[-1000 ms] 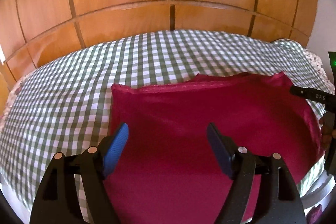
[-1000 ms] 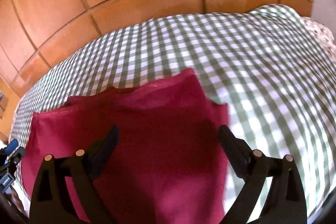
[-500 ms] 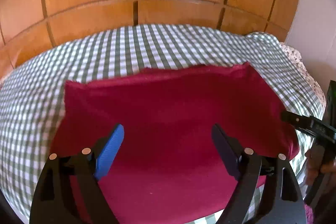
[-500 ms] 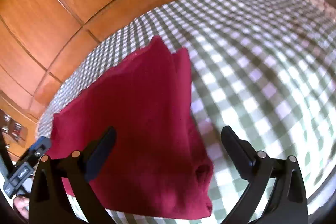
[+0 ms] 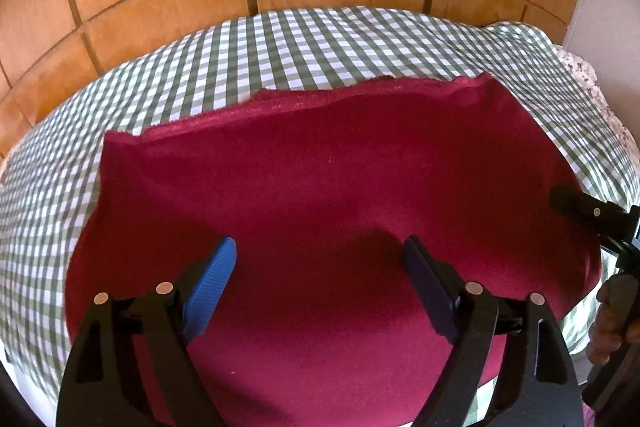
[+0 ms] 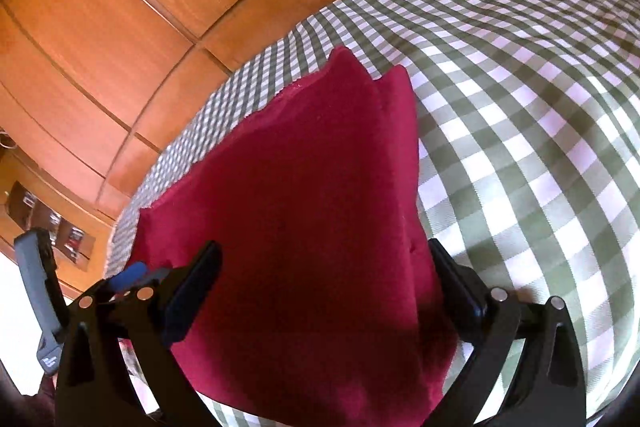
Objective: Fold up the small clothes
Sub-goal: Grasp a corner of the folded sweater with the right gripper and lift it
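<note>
Item: red cloth [image 5: 320,195], folded, flat on the checked bed cover [image 5: 280,43]; your two grippers hover above it, both released.

Left to right: your left gripper [image 5: 320,263], fingers spread and empty, sits over the cloth's near middle; the long axis runs left-right across it. Your right gripper [image 6: 324,267], fingers likewise apart, straddles the cloth's right end, so it is nearer that short edge [image 6: 412,163]. The near hem is cut off under both grippers; how many layers lie beneath is hard to make out.
</note>
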{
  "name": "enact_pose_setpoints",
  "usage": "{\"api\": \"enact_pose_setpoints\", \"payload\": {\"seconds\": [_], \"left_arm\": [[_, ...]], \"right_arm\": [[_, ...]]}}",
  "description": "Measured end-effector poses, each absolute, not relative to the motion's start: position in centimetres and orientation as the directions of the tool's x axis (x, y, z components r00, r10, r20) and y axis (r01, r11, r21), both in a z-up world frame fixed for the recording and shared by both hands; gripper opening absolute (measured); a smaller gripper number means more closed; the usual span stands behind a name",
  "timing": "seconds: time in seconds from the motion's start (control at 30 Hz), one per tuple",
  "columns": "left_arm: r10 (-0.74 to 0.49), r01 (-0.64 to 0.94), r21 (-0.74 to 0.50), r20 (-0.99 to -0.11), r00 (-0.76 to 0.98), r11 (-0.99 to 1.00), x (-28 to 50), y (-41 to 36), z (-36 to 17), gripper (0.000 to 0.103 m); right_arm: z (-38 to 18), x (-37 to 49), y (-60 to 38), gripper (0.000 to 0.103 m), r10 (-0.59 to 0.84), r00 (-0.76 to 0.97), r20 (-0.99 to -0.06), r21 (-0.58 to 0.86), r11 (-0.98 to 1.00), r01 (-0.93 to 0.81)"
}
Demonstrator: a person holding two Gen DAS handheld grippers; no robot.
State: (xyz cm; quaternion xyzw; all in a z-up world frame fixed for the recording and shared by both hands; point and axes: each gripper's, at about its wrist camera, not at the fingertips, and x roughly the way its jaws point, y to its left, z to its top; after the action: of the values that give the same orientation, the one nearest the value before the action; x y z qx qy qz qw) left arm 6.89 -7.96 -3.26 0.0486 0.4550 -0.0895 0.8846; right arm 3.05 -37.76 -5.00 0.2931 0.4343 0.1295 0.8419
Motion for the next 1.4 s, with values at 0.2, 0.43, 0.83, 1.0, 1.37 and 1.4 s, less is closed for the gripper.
{"api": "enact_pose_setpoints", "payload": {"seconds": [0.2, 0.43, 0.83, 1.0, 1.37, 1.4], "left_arm": [[-0.071, 0.181, 0.045, -0.805, 0.588, 0.982, 6.6, -6.8, -2.7, 0.084], [-0.067, 0.14, 0.023, -0.792, 0.607, 0.99, 5.7, -3.6, -2.3, 0.084], [-0.033, 0.041, -0.01, -0.788, 0.615, 0.999, 5.0, 1.3, -3.1, 0.084], [-0.044, 0.042, -0.023, -0.774, 0.632, 0.999, 4.6, 1.9, -2.6, 0.084], [-0.068, 0.023, -0.069, -0.768, 0.636, 0.997, 4.9, 4.1, -2.7, 0.084], [-0.068, 0.02, -0.071, -0.768, 0.637, 0.997, 4.9, 4.4, -2.7, 0.084]], "right_arm": [[-5.0, 2.7, -38.4, 0.082, 0.478, 0.581, -0.659, 0.618, 0.784, 0.054], [-5.0, 1.7, -39.5, 0.069, 0.48, 0.56, -0.675, 0.631, 0.77, 0.1], [-4.7, 1.7, -36.9, 0.045, 0.415, 0.496, -0.763, 0.521, 0.848, 0.093], [-3.1, 2.2, -35.7, 0.029, 0.37, 0.489, -0.79, 0.461, 0.884, 0.075], [3.7, 3.4, -29.4, 0.026, 0.46, 0.526, -0.715, 0.473, 0.873, -0.119], [4.0, 3.7, -28.6, 0.026, 0.469, 0.524, -0.711, 0.474, 0.87, -0.136]]}}
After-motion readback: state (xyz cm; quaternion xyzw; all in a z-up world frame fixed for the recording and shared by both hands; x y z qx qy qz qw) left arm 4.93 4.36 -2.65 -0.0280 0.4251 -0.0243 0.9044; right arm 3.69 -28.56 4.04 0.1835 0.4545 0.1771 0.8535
